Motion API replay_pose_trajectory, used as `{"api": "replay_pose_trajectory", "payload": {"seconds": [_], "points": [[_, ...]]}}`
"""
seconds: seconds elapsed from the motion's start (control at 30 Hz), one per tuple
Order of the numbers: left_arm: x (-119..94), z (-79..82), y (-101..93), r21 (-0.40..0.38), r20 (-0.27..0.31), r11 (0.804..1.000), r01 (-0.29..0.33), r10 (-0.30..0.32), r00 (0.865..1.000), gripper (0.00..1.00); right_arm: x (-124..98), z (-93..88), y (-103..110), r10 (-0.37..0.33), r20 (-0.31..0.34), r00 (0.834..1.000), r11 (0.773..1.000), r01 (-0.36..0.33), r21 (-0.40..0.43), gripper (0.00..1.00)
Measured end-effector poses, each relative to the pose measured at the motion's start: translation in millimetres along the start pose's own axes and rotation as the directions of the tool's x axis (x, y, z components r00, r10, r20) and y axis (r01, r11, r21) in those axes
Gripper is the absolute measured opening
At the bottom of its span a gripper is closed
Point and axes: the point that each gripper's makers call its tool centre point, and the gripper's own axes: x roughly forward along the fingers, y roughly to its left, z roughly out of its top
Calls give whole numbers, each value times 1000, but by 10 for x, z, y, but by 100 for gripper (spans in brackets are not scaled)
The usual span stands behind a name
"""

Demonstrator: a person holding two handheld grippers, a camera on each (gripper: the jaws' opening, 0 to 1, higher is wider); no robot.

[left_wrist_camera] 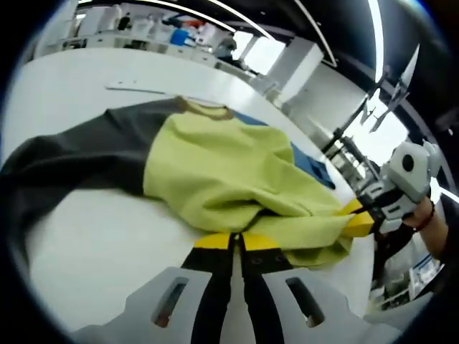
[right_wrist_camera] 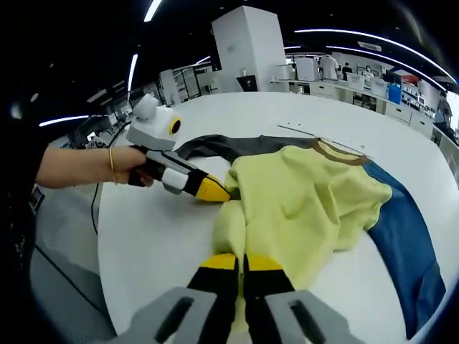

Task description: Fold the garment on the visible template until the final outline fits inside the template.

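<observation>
While the garment lies bunched on the white table, each view reads as follows.

Left gripper view: left gripper (left_wrist_camera: 237, 242) jaws pressed together on the yellow-green garment (left_wrist_camera: 222, 172) hem; dark sleeve (left_wrist_camera: 64, 161) trails left; blue template (left_wrist_camera: 310, 166) peeks out behind; right gripper (left_wrist_camera: 356, 218) pinches the hem too.

Right gripper view: right gripper (right_wrist_camera: 242, 264) clamped on the garment's (right_wrist_camera: 294, 208) near edge; template (right_wrist_camera: 405, 236) at right on the table (right_wrist_camera: 154, 244); left gripper (right_wrist_camera: 215, 190), in a hand (right_wrist_camera: 133, 166), grips the edge.

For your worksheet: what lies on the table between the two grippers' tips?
In the right gripper view, only shirt: its yellow hem spans from the left gripper to the right gripper. Both are shut on it.
</observation>
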Motion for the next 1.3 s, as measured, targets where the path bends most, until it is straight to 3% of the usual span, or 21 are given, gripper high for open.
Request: {"api": "replay_pose_trajectory", "payload": {"seconds": [0.23,0.4,0.6,0.83,1.0,1.3], "points": [[-105,54,-17,51,24,999,-9,8,1000,0,11,-67,-2,-9,-6,1000,999,9,30,0],[-261,134,-38,70,48,997,-25,22,999,0,-9,-142,15,-18,-13,1000,999,18,49,11],[-422,284,-55,110,101,993,-49,38,994,0,-98,-109,-2,-40,15,999,995,39,93,25],[-468,297,8,121,104,991,-66,54,993,0,-252,-123,-160,-127,49,991,971,114,210,31],[-484,306,14,139,101,987,-77,63,993,0,-264,-342,-325,-195,-32,980,939,196,283,38],[-523,307,-53,215,93,972,-96,78,993,0,-177,-503,-276,-197,-80,977,921,213,327,23]]}}
